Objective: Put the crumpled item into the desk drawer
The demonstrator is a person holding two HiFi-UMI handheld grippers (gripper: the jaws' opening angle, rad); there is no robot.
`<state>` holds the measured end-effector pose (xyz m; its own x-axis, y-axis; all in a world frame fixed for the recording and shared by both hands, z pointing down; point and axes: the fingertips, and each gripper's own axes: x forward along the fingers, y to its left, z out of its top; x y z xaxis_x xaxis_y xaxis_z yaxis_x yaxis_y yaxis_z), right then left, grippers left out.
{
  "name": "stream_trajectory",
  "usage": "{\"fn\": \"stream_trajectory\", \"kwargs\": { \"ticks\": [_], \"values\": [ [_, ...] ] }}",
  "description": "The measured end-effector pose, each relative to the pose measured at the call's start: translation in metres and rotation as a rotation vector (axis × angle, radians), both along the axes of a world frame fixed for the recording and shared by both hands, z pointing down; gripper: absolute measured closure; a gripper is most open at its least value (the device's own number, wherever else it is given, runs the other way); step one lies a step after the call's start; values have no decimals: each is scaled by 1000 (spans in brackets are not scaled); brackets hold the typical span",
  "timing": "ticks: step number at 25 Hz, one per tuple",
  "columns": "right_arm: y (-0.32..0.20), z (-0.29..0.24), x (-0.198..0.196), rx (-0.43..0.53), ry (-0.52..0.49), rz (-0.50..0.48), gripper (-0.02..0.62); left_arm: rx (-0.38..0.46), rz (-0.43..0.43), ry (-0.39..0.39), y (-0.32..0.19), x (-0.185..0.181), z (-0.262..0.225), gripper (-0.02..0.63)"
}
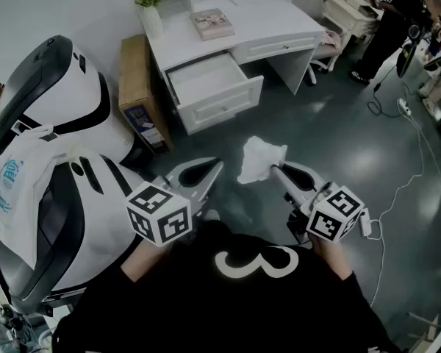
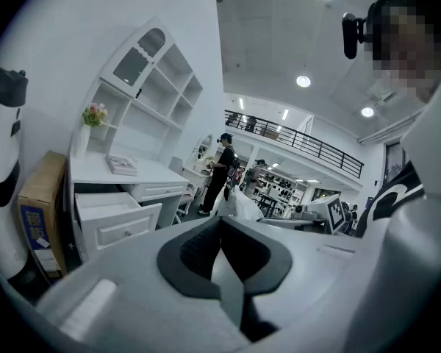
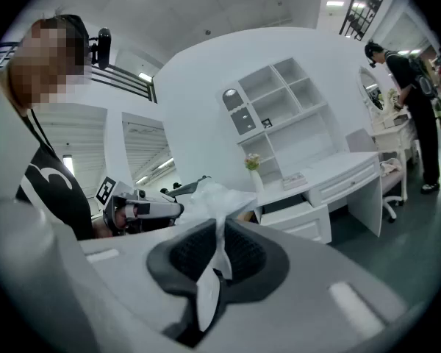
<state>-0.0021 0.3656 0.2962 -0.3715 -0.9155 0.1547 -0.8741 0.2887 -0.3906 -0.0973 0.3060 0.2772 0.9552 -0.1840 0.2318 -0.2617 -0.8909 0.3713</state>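
A crumpled white item (image 1: 261, 159) hangs above the dark floor, pinched at its lower edge by my right gripper (image 1: 274, 169), which is shut on it. In the right gripper view the same crumpled item (image 3: 214, 197) bulges out past the closed pads. My left gripper (image 1: 214, 169) sits a little to the left of it, shut with nothing held. Its pads meet in the left gripper view (image 2: 222, 225). The white desk (image 1: 264, 9) stands ahead, and its drawer (image 1: 206, 87) is pulled out and looks empty. Both grippers are well short of the drawer.
A cardboard box (image 1: 140, 90) leans against the desk's left side. A large white and black robot body (image 1: 51, 123) fills the left. A book (image 1: 212, 23) and a flower vase (image 1: 151, 6) sit on the desk. A person (image 1: 386, 28) stands far right, with a cable (image 1: 419, 160) on the floor.
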Motion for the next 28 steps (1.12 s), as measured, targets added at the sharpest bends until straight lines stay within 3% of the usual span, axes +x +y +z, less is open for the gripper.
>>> {"fn": "stream_trajectory", "kwargs": {
  "ticks": [15,28],
  "values": [
    [-31,19,22,-48,-28,26,558,-31,11,2,-32,23,17,595],
    [-126,32,58,-76,-39,13,558,-69,-10,0,-127,56,34,595]
  ]
}}
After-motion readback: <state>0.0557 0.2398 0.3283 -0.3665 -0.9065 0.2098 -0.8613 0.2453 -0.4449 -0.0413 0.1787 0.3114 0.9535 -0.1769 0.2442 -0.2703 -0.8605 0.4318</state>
